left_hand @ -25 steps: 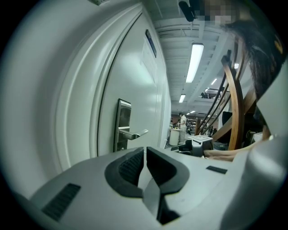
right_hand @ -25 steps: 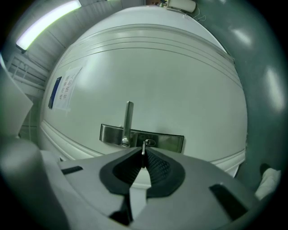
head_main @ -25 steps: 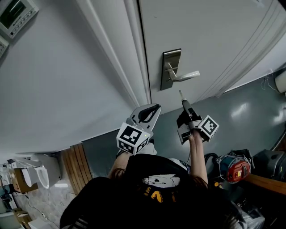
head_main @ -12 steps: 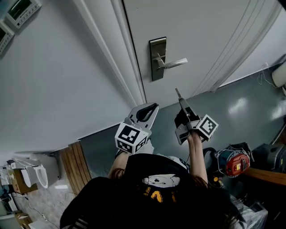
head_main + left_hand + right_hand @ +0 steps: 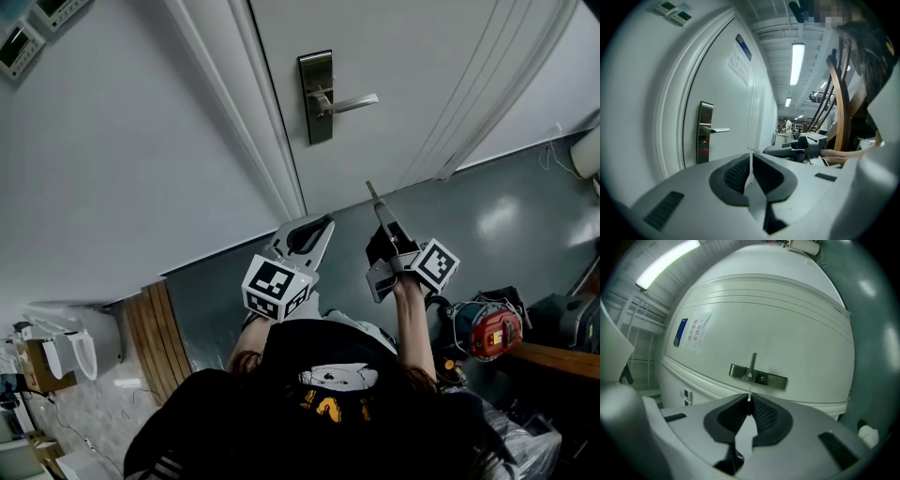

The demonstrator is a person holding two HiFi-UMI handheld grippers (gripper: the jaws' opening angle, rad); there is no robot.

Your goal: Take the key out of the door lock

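Observation:
The steel lock plate [image 5: 316, 97] with its lever handle [image 5: 349, 103] sits on the white door [image 5: 422, 75], far from both grippers. My right gripper [image 5: 379, 213] is shut on the key [image 5: 371, 193], whose thin silver blade sticks out past the pads toward the door. In the right gripper view the key [image 5: 749, 398] pokes up between the shut pads, with the lock plate [image 5: 758, 376] well beyond it. My left gripper [image 5: 324, 223] is beside the right one, shut with nothing in it. The left gripper view shows its jaws [image 5: 751, 158] closed and the lock plate [image 5: 704, 132] at the left.
The white door frame [image 5: 258, 122] and a grey wall [image 5: 112, 159] with control panels [image 5: 19, 47] lie left of the door. A paper notice [image 5: 696, 332] hangs on the door. A red and blue machine [image 5: 487, 333] stands at the lower right, wooden slats [image 5: 159, 337] at the lower left.
Both grippers have drawn back from the door together, the right one carrying the key. The lock plate now sits farther off, higher and more to the left in the head view.

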